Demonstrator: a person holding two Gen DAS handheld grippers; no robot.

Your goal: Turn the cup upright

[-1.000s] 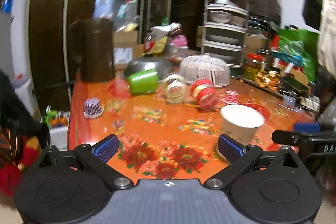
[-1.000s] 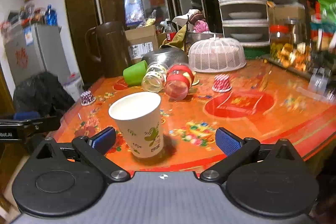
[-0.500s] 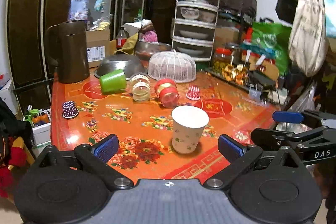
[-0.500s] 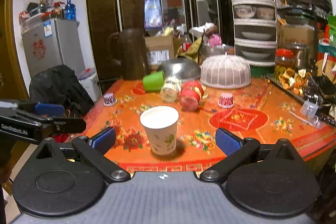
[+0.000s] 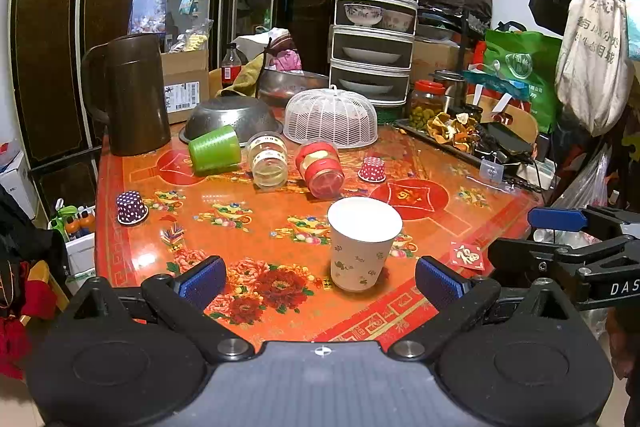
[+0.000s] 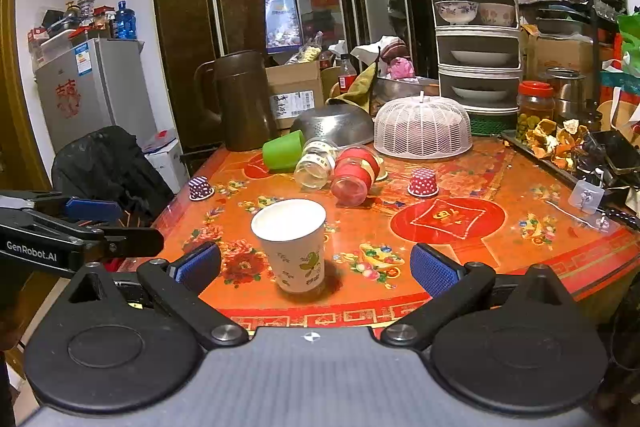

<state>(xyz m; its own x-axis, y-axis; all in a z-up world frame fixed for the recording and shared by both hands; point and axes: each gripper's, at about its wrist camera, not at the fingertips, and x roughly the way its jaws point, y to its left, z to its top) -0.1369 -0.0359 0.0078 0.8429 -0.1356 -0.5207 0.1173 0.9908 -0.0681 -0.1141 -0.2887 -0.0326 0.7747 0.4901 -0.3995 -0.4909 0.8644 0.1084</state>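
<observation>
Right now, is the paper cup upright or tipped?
Upright: the paper cup stands on its narrow base, open rim facing up, on the table.

I saw a table (image 5: 132, 259) covered in an orange, flower-printed cloth, with a white paper cup (image 5: 363, 247) standing upright near its front edge. Farther back a green cup (image 5: 215, 149), a clear jar (image 5: 269, 165) and a red jar (image 5: 320, 169) lay on their sides in a row, with two small dotted cups (image 5: 131, 207) (image 5: 372, 169) upside down toward either side. At the far end I made out a brown jug (image 5: 132, 95), an overturned metal bowl (image 5: 232, 115) and a white mesh food cover (image 5: 332, 117).
</observation>
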